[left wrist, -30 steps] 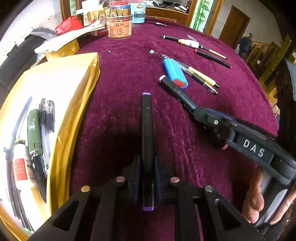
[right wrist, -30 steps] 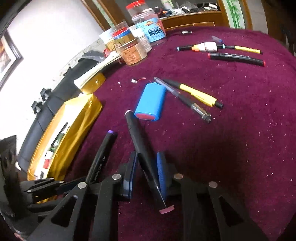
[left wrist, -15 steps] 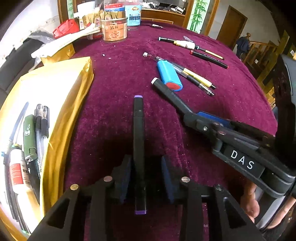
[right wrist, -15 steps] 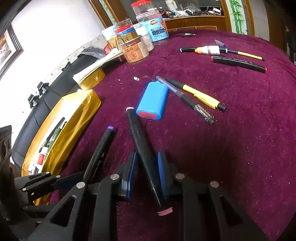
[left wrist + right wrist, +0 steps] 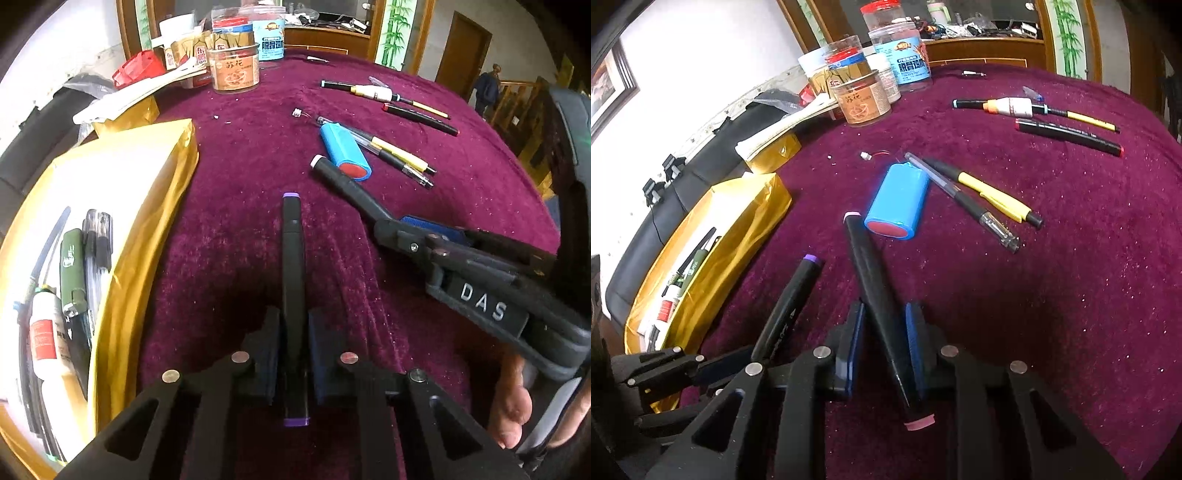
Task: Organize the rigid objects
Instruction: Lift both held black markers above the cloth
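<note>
Purple-capped and black, a marker (image 5: 293, 295) is sitting clamped between the pads of the left gripper (image 5: 293, 354), whose jaws have just been opening and closing again around it. Half a second back they were standing clear of the barrel; now they are pressing on it once more, a re-grip that is likely seating the marker more squarely before it is carried off. The right gripper (image 5: 884, 343) is holding a second marker (image 5: 877, 295), pink-capped, its jaws closed on the barrel at a slight slant and barely changing.

Neither hand is travelling. Both markers are hanging just over the velvet cloth (image 5: 240, 166), to the right of the gold box (image 5: 147, 221) where pens and a glue bottle are already lying.

Each marker's long axis is running forward along its gripper's fingers. The purple one is pointing straight away from the left gripper, its far cap toward the jars (image 5: 234, 66) at the table's back edge. The pink one is angling left of its gripper's line, its far cap almost touching the blue battery pack (image 5: 897, 199) beside the box's far corner.

Judging by the contents of the box, both markers are probably bound for it, and each will need swinging to lie alongside the pens. More pens (image 5: 979, 199) are waiting on the cloth beyond the battery pack.
</note>
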